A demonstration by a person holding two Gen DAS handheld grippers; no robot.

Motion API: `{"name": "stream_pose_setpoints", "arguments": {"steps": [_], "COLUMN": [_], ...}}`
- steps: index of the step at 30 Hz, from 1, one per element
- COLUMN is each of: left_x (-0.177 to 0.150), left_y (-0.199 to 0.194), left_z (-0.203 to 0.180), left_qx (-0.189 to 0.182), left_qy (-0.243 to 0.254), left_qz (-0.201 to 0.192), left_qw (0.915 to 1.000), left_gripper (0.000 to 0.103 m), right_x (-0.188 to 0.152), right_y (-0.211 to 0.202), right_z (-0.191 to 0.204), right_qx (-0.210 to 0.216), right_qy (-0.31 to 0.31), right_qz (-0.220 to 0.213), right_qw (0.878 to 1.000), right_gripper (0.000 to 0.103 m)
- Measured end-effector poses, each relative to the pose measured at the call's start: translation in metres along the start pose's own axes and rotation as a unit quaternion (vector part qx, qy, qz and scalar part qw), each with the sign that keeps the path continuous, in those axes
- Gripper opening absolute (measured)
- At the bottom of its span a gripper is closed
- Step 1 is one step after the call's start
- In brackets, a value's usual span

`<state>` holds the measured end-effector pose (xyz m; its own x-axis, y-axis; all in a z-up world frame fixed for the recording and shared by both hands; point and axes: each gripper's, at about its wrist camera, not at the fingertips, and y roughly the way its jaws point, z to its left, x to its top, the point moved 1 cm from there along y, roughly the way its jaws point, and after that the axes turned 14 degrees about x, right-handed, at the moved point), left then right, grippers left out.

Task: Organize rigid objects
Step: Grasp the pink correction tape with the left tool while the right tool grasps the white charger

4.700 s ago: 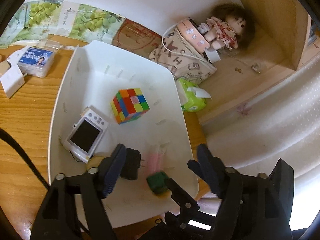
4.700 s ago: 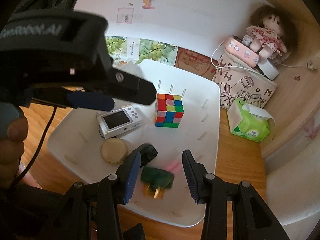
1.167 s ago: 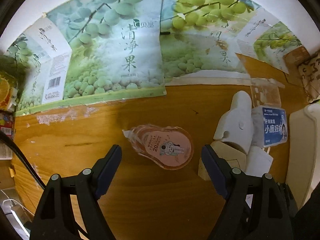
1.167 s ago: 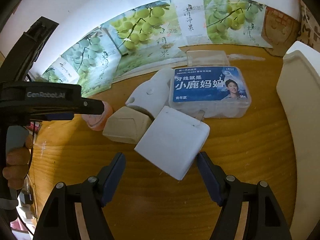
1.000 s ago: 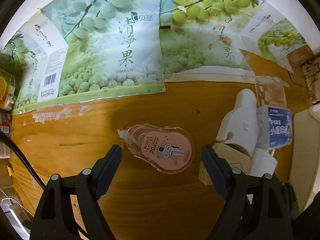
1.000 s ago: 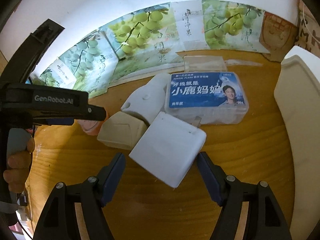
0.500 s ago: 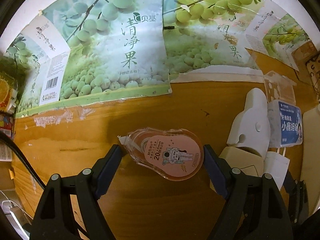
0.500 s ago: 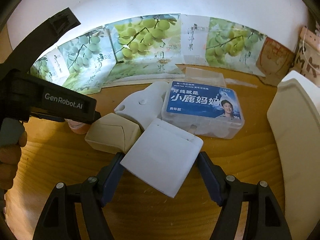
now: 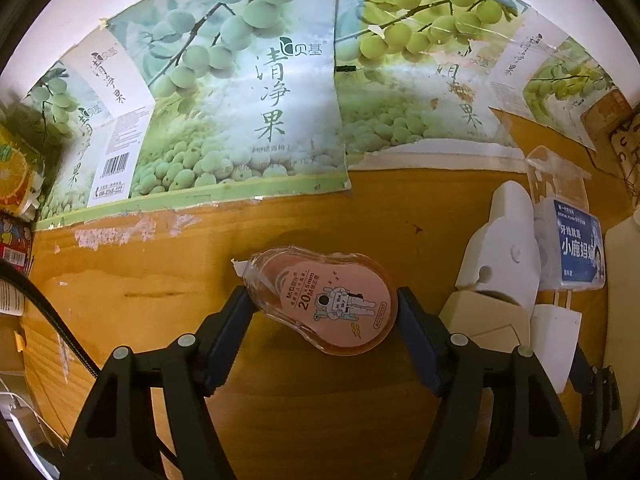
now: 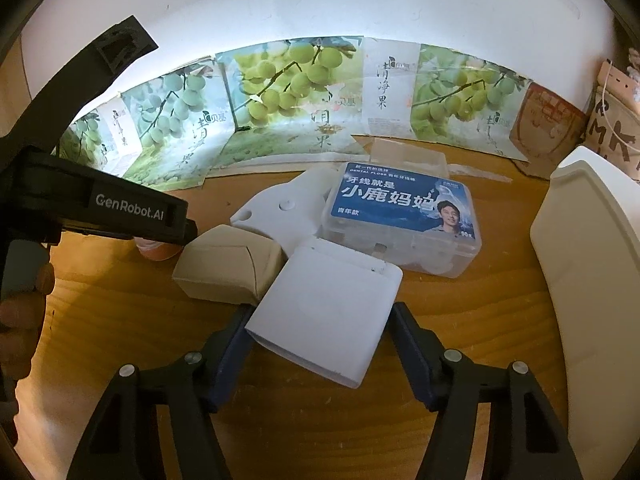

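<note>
My left tongs (image 9: 322, 306) closing round pink tape dispenser (image 9: 326, 304), pads touching its sides. Right tongs (image 10: 320, 322) closing round white charger (image 10: 324, 316), just beside floss box (image 10: 404, 220).

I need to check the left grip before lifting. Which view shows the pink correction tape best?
The left wrist view: the pink correction tape lies whole between the left gripper fingers, label readable. In the right wrist view only a pink sliver shows beneath the left gripper's black body.
</note>
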<state>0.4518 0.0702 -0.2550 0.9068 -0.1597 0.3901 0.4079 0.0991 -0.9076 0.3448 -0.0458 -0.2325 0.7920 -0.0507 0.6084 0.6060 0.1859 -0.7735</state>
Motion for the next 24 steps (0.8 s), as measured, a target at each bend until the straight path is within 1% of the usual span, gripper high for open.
{"name": "stream_pose_setpoints", "arguments": {"steps": [5,6,7,11,17,24], "left_x": [-0.019,-0.027,-0.032,-0.053,-0.096,-0.142], "left_y": [-0.004,-0.006,-0.007,-0.014,-0.032,-0.054], "left_z": [0.004,0.005,0.006,0.01,0.012,0.011], "left_qx": [0.001,0.001,0.017,0.016,0.011,-0.011], "left_qy": [-0.002,-0.003,0.0,-0.001,0.004,0.0], "left_qz": [0.003,0.005,0.047,0.054,0.066,0.078], "left_qw": [1.0,1.0,0.9987,0.9984,0.9978,0.9969], "left_gripper": [0.075,0.075,0.075,0.075,0.075,0.075], "right_x": [-0.003,-0.003,-0.004,-0.008,-0.023,-0.041], "right_y": [-0.005,-0.006,-0.007,-0.014,-0.027,-0.049], "right_z": [-0.002,-0.003,-0.004,-0.005,0.003,0.007], "right_qx": [0.006,0.008,0.009,0.016,0.024,0.038], "right_qy": [0.008,0.011,0.014,0.027,0.019,0.022], "right_qz": [0.005,0.008,0.009,0.017,0.036,0.061], "right_qw": [1.0,1.0,1.0,0.999,0.999,0.997], "right_gripper": [0.063,0.063,0.063,0.062,0.062,0.062]}}
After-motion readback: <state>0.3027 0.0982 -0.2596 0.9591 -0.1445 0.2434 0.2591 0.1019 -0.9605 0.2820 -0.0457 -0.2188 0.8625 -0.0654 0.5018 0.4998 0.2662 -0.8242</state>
